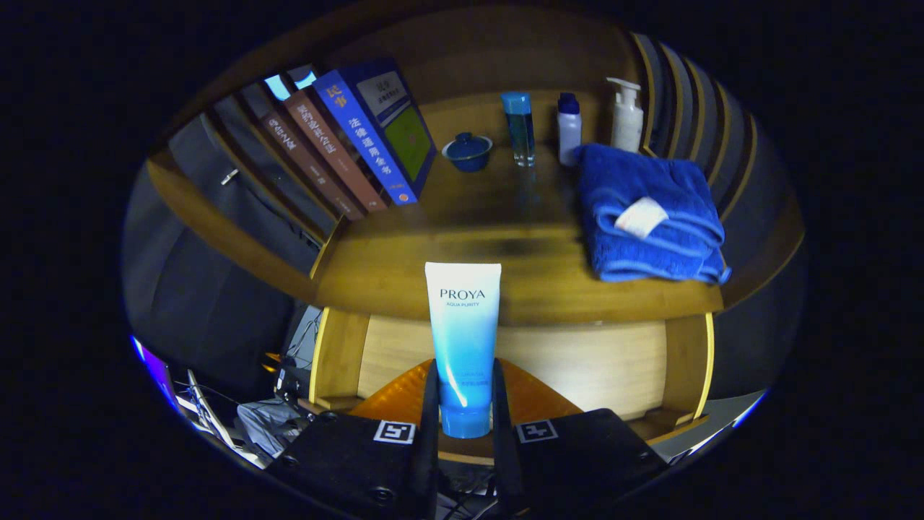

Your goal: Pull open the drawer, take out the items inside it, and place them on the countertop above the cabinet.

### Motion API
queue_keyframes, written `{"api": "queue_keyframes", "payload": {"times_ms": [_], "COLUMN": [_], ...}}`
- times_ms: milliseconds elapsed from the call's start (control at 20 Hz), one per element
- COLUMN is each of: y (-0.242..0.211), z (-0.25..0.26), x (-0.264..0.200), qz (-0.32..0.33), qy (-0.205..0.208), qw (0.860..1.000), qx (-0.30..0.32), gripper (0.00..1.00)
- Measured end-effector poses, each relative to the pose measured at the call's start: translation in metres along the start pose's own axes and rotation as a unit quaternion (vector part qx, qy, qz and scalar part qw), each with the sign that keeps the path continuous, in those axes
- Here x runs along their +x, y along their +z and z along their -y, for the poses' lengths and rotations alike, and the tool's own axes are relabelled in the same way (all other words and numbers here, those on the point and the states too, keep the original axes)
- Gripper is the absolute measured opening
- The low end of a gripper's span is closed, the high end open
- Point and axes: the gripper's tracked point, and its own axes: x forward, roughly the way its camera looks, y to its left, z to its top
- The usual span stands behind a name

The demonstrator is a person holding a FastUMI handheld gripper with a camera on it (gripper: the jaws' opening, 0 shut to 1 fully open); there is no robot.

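Well to the left of the gripper (465,404) and beyond it, a row of books (339,144) leans on the wooden counter (505,274), their spines tilted toward the left; the nearest of them is a blue book (379,130) with a green panel on its cover; just right of the books, far ahead of the fingers, sits a small blue bowl with a lid (468,152); next to it stands a clear bottle with a blue cap (520,128), then a pale bottle with a dark blue cap (569,128), then a white pump bottle (626,115), all three upright along the back of the counter; ahead and to the right of the gripper lies a folded blue towel (650,213) with a white tag on top, close to the front edge of the counter; the gripper itself is closed on a white and blue tube (462,347), both fingers pressing on its lower part near the cap, the tube held upright with its cap end down; the upper half of the tube stands in front of the counter's front edge; below that edge, beyond the fingers, shows the pale wood of the cabinet (577,361).
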Motion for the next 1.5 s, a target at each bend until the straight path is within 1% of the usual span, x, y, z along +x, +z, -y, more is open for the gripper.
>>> {"api": "queue_keyframes", "payload": {"times_ms": [100, 250, 450, 600, 700, 750, 900, 1100, 1200, 1350, 1500], "y": [0.012, 0.033, 0.048, 0.049, 0.053, 0.053, 0.052, 0.063, 0.069, 0.072, 0.064], "z": [-0.001, 0.004, 0.031, 0.041, 0.044, 0.048, 0.051, 0.044, 0.037, 0.019, 0.006], "x": [0.013, 0.048, 0.081, 0.093, 0.096, 0.096, 0.095, 0.082, 0.069, 0.045, 0.014], "qz": [-0.008, -0.026, -0.046, -0.06, -0.057, -0.058, -0.056, -0.024, 0.003, 0.054, 0.109], "qy": [-0.017, -0.039, -0.1, -0.112, -0.116, -0.121, -0.121, -0.116, -0.11, -0.087, -0.083], "qw": [1.0, 0.999, 0.994, 0.992, 0.992, 0.991, 0.991, 0.993, 0.994, 0.994, 0.989], "qx": [-0.005, 0.0, 0.002, 0.009, 0.01, 0.006, 0.003, -0.011, -0.02, -0.028, -0.053], "gripper": [0.36, 0.36, 0.36, 0.36, 0.37, 0.42, 0.51, 0.99, 0.99, 0.99, 0.99]}}
